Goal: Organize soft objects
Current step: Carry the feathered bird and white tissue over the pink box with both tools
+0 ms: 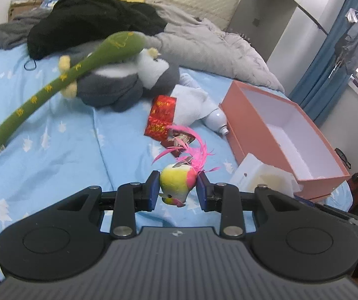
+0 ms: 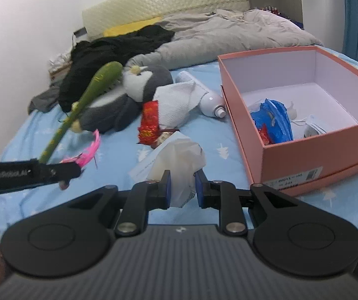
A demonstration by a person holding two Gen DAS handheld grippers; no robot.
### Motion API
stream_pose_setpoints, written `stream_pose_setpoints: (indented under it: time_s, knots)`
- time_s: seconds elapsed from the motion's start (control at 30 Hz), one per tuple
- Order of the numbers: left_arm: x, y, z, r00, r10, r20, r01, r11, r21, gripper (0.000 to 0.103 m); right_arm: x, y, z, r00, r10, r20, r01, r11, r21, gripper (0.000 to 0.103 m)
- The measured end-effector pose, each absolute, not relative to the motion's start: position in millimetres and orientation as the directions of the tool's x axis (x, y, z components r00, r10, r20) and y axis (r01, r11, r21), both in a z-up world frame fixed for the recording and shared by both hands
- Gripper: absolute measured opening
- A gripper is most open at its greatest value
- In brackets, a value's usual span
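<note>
My left gripper [image 1: 178, 190] is shut on a small yellow-and-pink toy bird [image 1: 176, 183] with pink feathers [image 1: 198, 153], held above the blue bedsheet. In the right wrist view the left gripper [image 2: 65, 172] sits at the left with the feathers [image 2: 90, 153]. My right gripper [image 2: 182, 187] is shut on a crumpled white plastic bag [image 2: 179, 165]. A long green plush snake [image 1: 61, 80] [image 2: 84, 97] lies across a grey-and-white plush penguin [image 1: 129, 82] [image 2: 134, 92]. A white towel [image 1: 191, 102] [image 2: 179, 100] lies beside them.
An open pink box [image 1: 253, 125] [image 2: 253, 115] stands on the right, holding a blue packet [image 2: 272, 122] and white items. A red packet [image 1: 160, 117] [image 2: 149, 122] and a white bottle [image 1: 217, 120] [image 2: 212, 105] lie near it. Black clothes [image 1: 91, 22] and a grey duvet [image 1: 216, 47] fill the back.
</note>
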State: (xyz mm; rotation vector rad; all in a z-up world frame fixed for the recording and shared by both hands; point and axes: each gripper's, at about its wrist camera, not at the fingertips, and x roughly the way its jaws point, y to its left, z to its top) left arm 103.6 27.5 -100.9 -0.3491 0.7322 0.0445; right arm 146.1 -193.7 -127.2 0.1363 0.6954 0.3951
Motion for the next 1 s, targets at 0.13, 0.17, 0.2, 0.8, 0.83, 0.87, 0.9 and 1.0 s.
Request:
stream_pose_setpoints:
  time_s: [0.13,0.17,0.2,0.8,0.83,0.87,0.9,1.0]
  knots:
    - [96,21,-88,0.753,-0.090,-0.652,-0.143,0.945,-0.295,0.036,133,-203,-118,0.711,0.405,-0.574,-0.314,0.914,0.256,0.023]
    - [94,18,-84,0.756,-0.091,-0.649,-0.138,0.946,-0.293,0.036,130,-205,-116,0.715,0.406,-0.569,-0.314,0.914,0.258,0.023]
    - [92,15,-81,0.758,-0.093,-0.645,-0.132,0.947,-0.292,0.036,128,-208,-114,0.720,0.405,-0.563,-0.312,0.914,0.259,0.023]
    - [100,-64,-52,0.759,-0.246,-0.603,0.052,0.946,-0.321,0.036,103,-271,-73,0.790,0.342,-0.509,-0.265,0.939,0.219,0.023]
    - [103,-70,-51,0.756,-0.256,-0.602,0.066,0.945,-0.320,0.036,101,-276,-72,0.795,0.332,-0.507,-0.253,0.942,0.220,0.023]
    - [105,-75,-50,0.753,-0.269,-0.600,0.081,0.944,-0.321,0.036,100,-282,-71,0.799,0.323,-0.507,-0.241,0.945,0.221,0.023]
    - [109,-81,-49,0.750,-0.283,-0.597,0.097,0.941,-0.324,0.036,99,-286,-70,0.803,0.314,-0.506,-0.231,0.947,0.222,0.023]
    - [120,-98,-46,0.743,-0.309,-0.594,0.138,0.938,-0.317,0.036,98,-298,-68,0.817,0.290,-0.498,-0.205,0.954,0.219,0.023]
